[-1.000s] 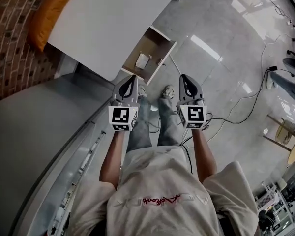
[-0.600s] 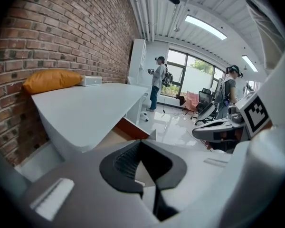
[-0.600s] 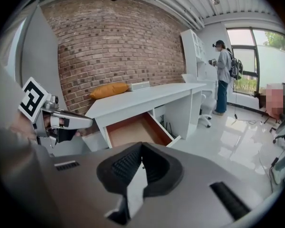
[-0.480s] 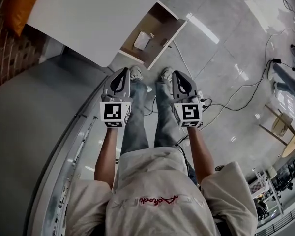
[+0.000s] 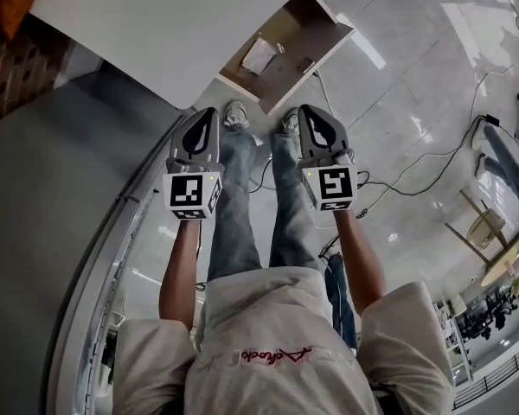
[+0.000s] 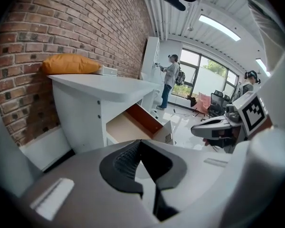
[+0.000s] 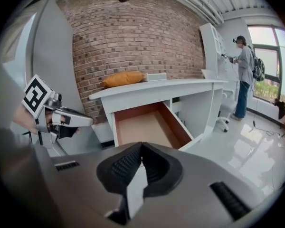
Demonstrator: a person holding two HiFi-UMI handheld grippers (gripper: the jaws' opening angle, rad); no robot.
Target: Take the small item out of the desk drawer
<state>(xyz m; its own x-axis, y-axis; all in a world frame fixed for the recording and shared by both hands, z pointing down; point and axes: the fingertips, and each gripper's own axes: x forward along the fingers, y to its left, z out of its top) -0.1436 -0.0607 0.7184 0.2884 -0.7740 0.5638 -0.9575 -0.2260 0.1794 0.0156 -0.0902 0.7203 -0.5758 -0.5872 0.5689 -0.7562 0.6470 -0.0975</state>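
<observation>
**Status: both grippers closed and empty, item in drawer**

My left gripper (image 5: 208,121) has its jaws pressed together with nothing between them. My right gripper (image 5: 313,121) is in the same state: jaws together, nothing held. I hold the two side by side and apart from each other above the glossy grey tiled floor (image 5: 415,102), short of the drawer.

The open wooden-lined drawer (image 5: 285,80) stands pulled out from the front edge of the white counter (image 5: 164,24). The small pale crumpled item (image 5: 261,56) lies on the drawer floor, nearer the counter's edge than the drawer's white front panel. Neither gripper touches the drawer or the item.

An orange cushion (image 6: 69,64) rests at the counter's back edge against the red brick wall (image 6: 61,27).
</observation>
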